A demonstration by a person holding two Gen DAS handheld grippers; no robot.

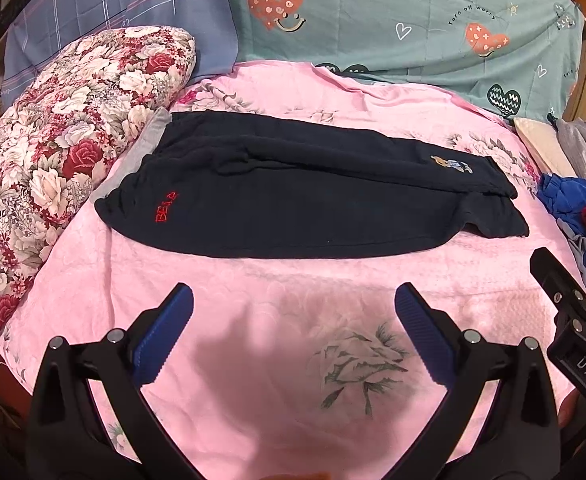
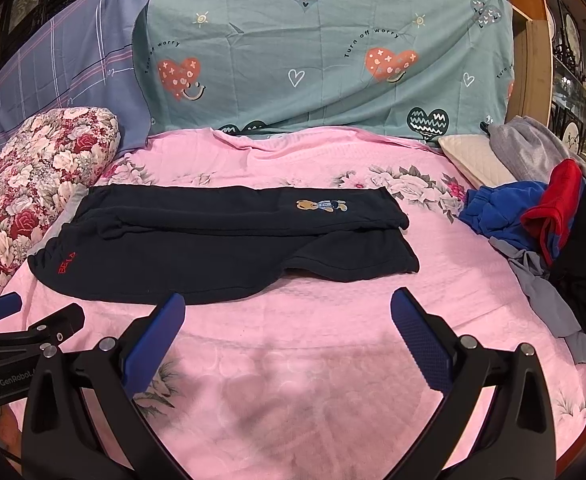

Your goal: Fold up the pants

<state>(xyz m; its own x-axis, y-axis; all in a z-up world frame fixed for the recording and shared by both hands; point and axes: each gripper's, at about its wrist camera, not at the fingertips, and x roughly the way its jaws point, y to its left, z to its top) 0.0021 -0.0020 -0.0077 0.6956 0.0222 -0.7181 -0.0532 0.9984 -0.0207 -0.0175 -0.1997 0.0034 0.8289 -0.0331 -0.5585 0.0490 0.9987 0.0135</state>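
Hovering low over the pink floral bedspread [image 1: 253, 312], the left gripper [image 1: 293, 320] is holding its blue-padded fingers [image 1: 169, 332] wide apart, with nothing between them. The right gripper [image 2: 287, 330] is doing the same over the same cover, its jaws spread and empty. In the left view the right gripper is showing at the right edge, and in the right view the left gripper is showing at the left edge, so the two are working side by side.

Just beyond both grippers, not touching them, the dark navy pants [image 1: 293, 204] are lying flat across the bedspread, one leg folded over the other. The waistband end is pointing to the left, near the red "BELA" embroidery [image 1: 166, 211]. The leg ends are pointing to the right, where a small bear patch [image 2: 321, 205] is sitting.

A grey cloth [image 1: 141, 152] is peeking out from under the waistband. Next to it on the left, a rose-print quilt roll [image 1: 53, 152] is resting. At the right, a pile of blue, red and grey clothes [image 2: 533, 220] is lying beside a cream pillow [image 2: 473, 156]. Farther back, a teal sheet with hearts [image 2: 313, 60] and a lilac checked sheet [image 2: 65, 68] are hanging.
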